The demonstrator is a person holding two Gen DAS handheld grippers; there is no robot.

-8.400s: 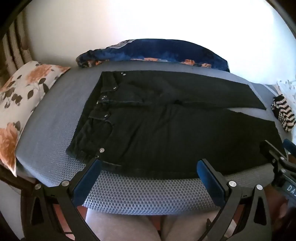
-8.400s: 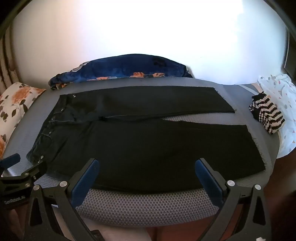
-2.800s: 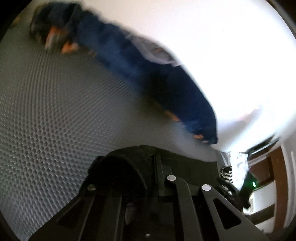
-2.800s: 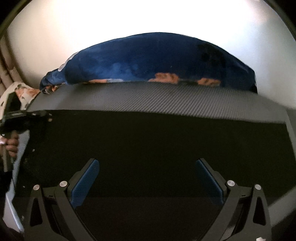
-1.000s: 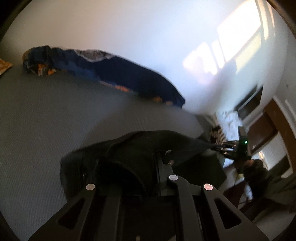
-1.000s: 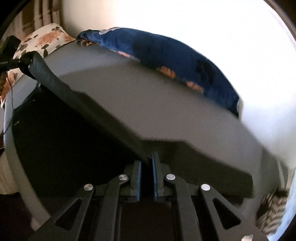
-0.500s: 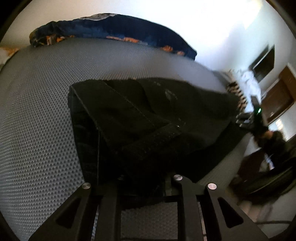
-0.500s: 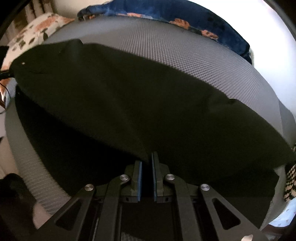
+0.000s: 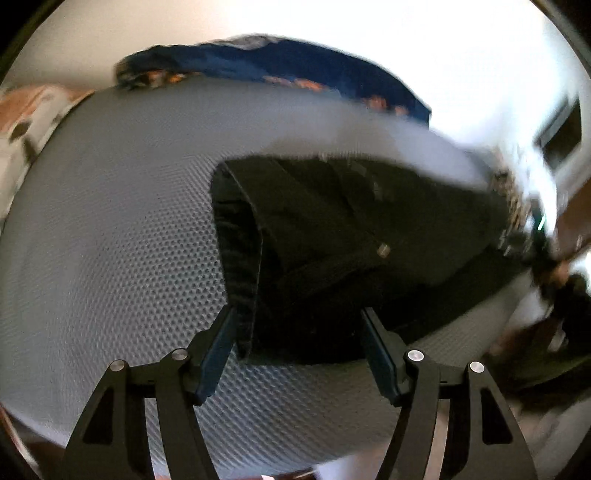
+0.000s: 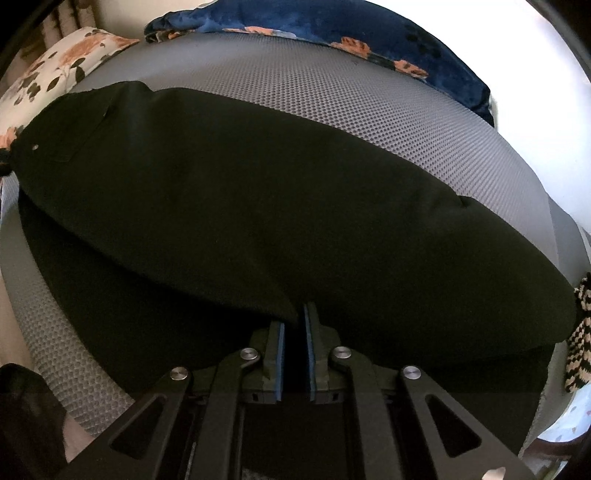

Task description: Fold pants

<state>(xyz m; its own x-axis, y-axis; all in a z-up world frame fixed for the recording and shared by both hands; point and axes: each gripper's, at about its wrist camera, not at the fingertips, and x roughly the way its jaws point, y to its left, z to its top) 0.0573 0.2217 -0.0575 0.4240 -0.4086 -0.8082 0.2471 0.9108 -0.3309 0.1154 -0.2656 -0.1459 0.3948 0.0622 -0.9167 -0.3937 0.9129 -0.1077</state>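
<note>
The black pants [image 9: 351, 236] lie on the grey mesh mattress [image 9: 110, 240], folded lengthwise with one leg laid over the other. My left gripper [image 9: 299, 332] is at the waist end; its jaws are opening and the waistband lies loose between the blue pads [image 9: 218, 350], which do not press on it. In the right wrist view the pants [image 10: 295, 206] stretch across the mattress [image 10: 369, 103]. My right gripper [image 10: 293, 332] is shut on the near edge of the upper leg, with black fabric pinched between its pads.
A dark blue floral blanket [image 10: 406, 33] lies along the far edge against the white wall. A floral pillow [image 10: 62, 59] sits at the left end. A black-and-cream striped cloth [image 10: 580, 347] lies at the right edge beside the leg ends.
My left gripper has come down to the mattress and opened, letting go of the waistband. The right gripper sank with the leg, laid it over the other one, then held still.
</note>
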